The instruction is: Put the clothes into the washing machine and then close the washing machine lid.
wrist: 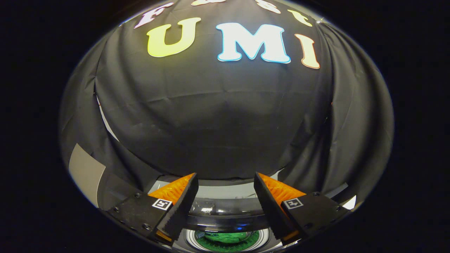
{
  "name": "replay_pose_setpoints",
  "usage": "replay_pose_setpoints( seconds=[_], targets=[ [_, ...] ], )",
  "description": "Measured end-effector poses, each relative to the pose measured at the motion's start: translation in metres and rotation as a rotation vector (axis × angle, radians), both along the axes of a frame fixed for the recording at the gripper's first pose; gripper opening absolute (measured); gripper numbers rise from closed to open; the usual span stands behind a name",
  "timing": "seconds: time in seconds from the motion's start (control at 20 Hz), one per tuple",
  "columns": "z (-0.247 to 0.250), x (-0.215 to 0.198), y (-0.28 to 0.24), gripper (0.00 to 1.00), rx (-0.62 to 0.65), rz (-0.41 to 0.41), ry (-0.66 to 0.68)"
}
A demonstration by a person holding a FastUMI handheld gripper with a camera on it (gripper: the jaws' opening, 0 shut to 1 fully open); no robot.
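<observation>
Black-and-orange two-finger gripper [226, 203] spread apart, empty, above round white-rimmed washing machine drum [226, 239] (green garment [226, 236] inside). Risk: lid left open.

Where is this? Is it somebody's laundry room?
Probably not a real laundry room. It looks like a test booth: black cloth wall behind, and a washing machine below the open gripper, whose fingers hold nothing. Something green sits in its drum.

- The white top-loading washing machine [225, 191] carries the load, its dark glossy lid [225, 216] raised between the gripper [226, 196] fingers, which stand apart, gripping nothing.
- In its round drum [191, 240] lies a green cloth [226, 237], probably crumpled clothing.
</observation>
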State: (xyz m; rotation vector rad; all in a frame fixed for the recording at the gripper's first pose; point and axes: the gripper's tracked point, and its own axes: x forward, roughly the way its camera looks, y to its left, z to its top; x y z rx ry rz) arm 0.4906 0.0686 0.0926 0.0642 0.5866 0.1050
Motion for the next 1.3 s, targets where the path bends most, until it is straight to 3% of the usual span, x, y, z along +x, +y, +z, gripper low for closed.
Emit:
replay_pose_setpoints(
  seconds=[0.4, 0.85, 1.3],
  targets=[
    [-0.003, -0.039, -0.002, 0.99, -0.001, -0.005, -0.015],
    [-0.006, -0.072, -0.004, 0.99, 0.003, -0.011, -0.120],
    [-0.036, -0.127, -0.005, 0.99, 0.015, -0.004, -0.143]
  ],
)
